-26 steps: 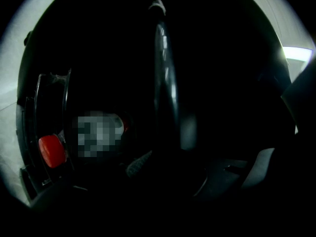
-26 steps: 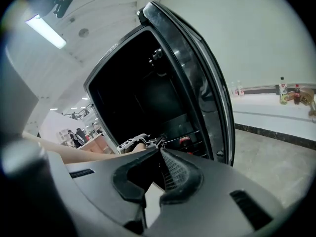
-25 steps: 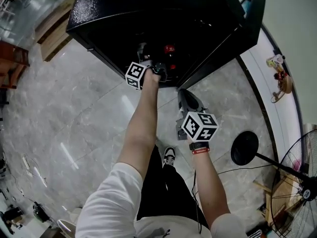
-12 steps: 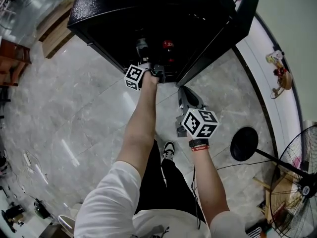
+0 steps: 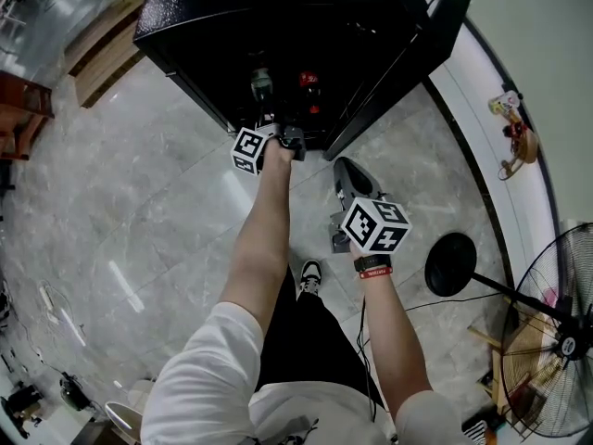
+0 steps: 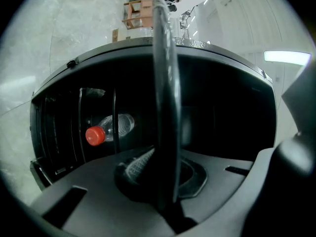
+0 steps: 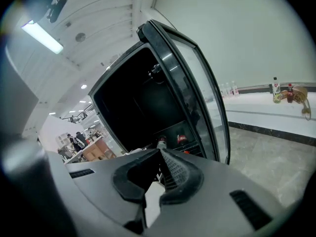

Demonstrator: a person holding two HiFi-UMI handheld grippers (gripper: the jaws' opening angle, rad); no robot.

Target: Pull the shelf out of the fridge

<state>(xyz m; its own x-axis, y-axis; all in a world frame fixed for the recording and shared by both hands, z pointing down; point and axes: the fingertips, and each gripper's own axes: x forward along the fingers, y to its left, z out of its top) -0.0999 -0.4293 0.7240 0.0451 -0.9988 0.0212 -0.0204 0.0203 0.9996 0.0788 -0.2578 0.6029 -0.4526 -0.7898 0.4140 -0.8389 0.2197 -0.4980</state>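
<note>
My right gripper (image 7: 157,174), jaws together and empty, hangs at 5 o'clock. My left gripper (image 6: 165,169) clamps the shelf (image 6: 165,83) by its front rail. The shelf sits in the fridge (image 5: 278,26) at 12 o'clock, so I judge the pull runs toward 6.

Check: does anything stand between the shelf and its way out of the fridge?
Nothing visible does. The fridge door is swung open at the right. The left gripper is shut on the shelf's front edge. The right gripper hangs empty outside the fridge, off to the door side.
</note>
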